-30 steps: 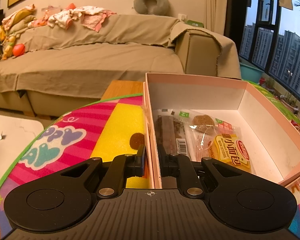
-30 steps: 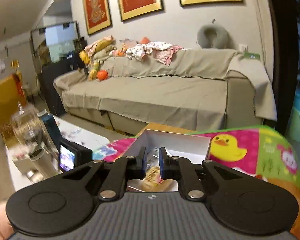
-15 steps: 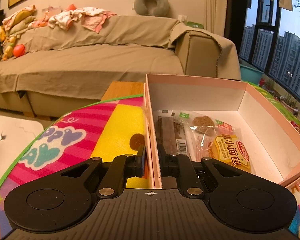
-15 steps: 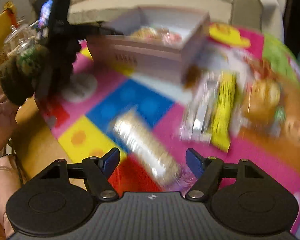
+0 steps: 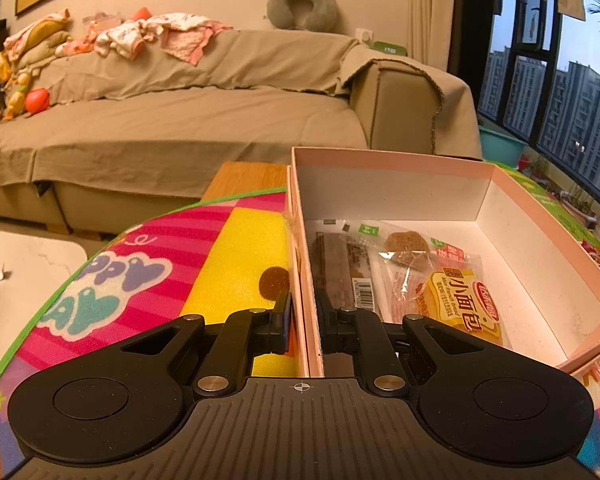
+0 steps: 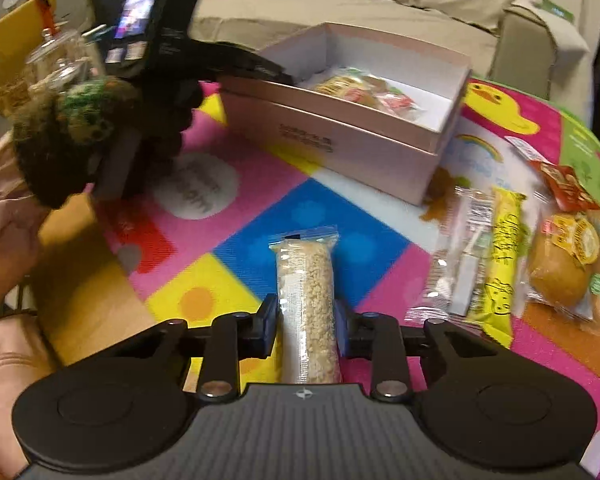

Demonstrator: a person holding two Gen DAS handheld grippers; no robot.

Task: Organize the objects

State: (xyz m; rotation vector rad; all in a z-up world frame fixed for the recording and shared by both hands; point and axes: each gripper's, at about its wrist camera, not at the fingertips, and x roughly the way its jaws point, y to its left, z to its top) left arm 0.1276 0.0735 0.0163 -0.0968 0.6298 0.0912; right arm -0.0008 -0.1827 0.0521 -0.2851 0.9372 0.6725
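Observation:
A pink open box (image 5: 380,156) stands on the colourful play mat (image 5: 228,264); inside lie a brown bar (image 5: 336,264) and a yellow bread packet (image 5: 464,304). My left gripper (image 5: 304,308) is shut on the box's left wall, one finger inside and one outside; the right wrist view shows that left gripper (image 6: 288,78) at the box (image 6: 340,140) too. On the mat, nearer to me, lies a clear-wrapped grain bar (image 6: 306,280). My right gripper (image 6: 306,320) straddles its near end, jaws closing, both pads against the wrapper.
To the right of the grain bar lie a clear packet (image 6: 460,264), a yellow bar (image 6: 504,264), a wrapped bun (image 6: 560,272) and a red packet (image 6: 564,184). A fuzzy dark glove (image 6: 72,132) holds the left gripper. Behind the table stands a beige sofa (image 5: 180,120).
The right gripper tipped down from facing the sofa to the mat, opened wide over the grain bar, then narrowed onto it. The left gripper and box kept still.

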